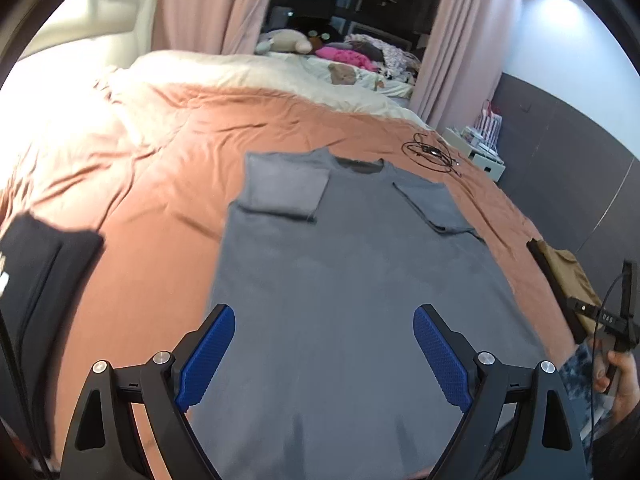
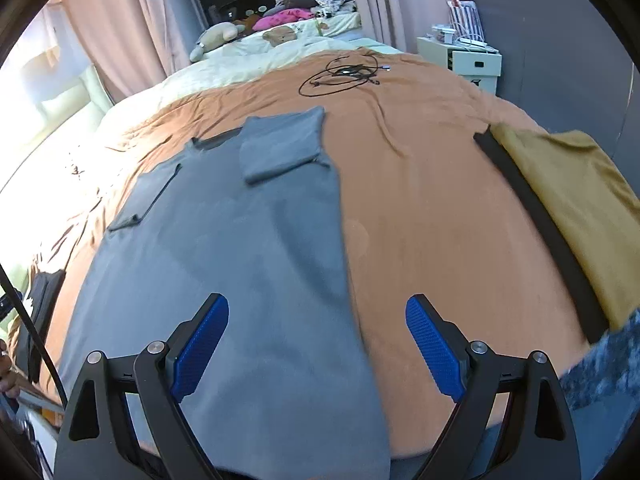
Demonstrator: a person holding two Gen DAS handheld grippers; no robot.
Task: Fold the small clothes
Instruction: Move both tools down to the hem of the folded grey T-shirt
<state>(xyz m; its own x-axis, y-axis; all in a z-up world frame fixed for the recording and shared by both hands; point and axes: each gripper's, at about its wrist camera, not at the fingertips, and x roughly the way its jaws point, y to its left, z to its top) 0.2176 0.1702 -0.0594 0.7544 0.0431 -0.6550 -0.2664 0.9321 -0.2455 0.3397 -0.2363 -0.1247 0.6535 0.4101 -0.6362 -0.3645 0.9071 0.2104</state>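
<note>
A grey T-shirt (image 1: 344, 280) lies flat on the orange bed cover (image 1: 168, 168), collar away from me, both sleeves folded in over the body. It also shows in the right wrist view (image 2: 240, 248). My left gripper (image 1: 324, 316) is open and empty, hovering over the shirt's lower half. My right gripper (image 2: 317, 308) is open and empty, hovering over the shirt's right edge near the hem, with one finger over the shirt and the other over the bare cover.
A folded black garment (image 1: 44, 272) lies to the left. A mustard garment (image 2: 576, 200) on a black one lies to the right. A coiled black cable (image 2: 344, 74) lies beyond the shirt. Pillows and soft toys (image 1: 284, 42) sit at the far end, a white nightstand (image 2: 464, 60) beside the bed.
</note>
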